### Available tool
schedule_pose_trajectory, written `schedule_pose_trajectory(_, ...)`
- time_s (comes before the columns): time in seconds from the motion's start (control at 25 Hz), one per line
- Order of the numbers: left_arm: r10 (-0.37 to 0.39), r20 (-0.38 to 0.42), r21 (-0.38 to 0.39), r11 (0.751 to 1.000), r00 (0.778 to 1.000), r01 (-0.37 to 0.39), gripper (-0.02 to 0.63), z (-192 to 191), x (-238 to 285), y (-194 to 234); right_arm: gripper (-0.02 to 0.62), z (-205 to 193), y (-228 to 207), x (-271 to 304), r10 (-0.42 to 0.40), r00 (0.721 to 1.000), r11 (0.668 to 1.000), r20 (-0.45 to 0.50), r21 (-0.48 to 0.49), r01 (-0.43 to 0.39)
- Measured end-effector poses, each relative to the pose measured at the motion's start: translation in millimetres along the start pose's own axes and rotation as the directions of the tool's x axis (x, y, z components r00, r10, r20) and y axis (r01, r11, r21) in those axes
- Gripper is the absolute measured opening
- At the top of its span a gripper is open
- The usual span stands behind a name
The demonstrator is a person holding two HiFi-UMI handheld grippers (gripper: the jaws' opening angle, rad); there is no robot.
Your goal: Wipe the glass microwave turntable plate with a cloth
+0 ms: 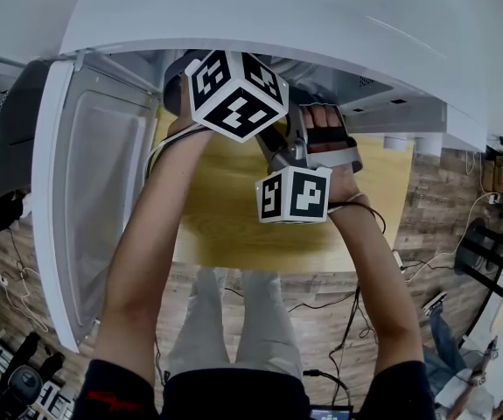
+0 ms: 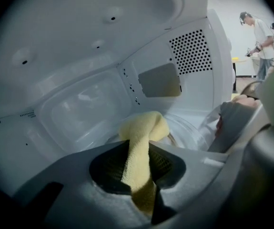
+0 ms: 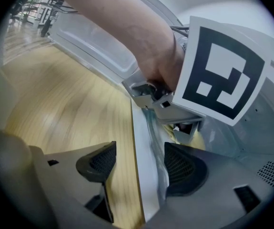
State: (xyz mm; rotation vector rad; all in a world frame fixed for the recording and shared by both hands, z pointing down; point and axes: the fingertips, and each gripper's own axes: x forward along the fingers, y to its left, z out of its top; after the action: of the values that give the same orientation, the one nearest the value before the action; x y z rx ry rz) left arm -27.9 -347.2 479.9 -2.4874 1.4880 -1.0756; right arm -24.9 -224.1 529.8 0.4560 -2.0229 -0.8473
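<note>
My left gripper is inside the white microwave and is shut on a yellow cloth, which bunches up ahead of the jaws. The glass turntable plate lies on the cavity floor just beyond the cloth. In the right gripper view the plate's clear rim runs along the microwave's front sill. My right gripper stands open astride that rim and sill. The left gripper's marker cube sits close above the plate, with a bit of cloth under it. The head view shows only both cubes; the jaws are hidden.
The microwave door hangs open at the left. The oven stands on a wooden table. A perforated vent and a cover plate are on the cavity's side wall. People stand far off. Cables lie on the floor.
</note>
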Motion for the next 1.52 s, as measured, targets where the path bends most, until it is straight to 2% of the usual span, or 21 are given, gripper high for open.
schedule_pose_trajectory(0.44,-0.009,0.006,0.026,1.000,1.000,0.008,0.061,5.2,1.8,-6.5,0.288,-0.2,0.0,0.2,-0.002,1.000,1.000,-0.001,0.002,0.002)
schedule_pose_trajectory(1.52,0.073,0.010,0.026,0.997,0.997,-0.073,0.061,-10.6,-9.5,7.1,0.288,-1.6,-2.0,0.2,-0.022,1.000,0.999,-0.004,0.023,0.022)
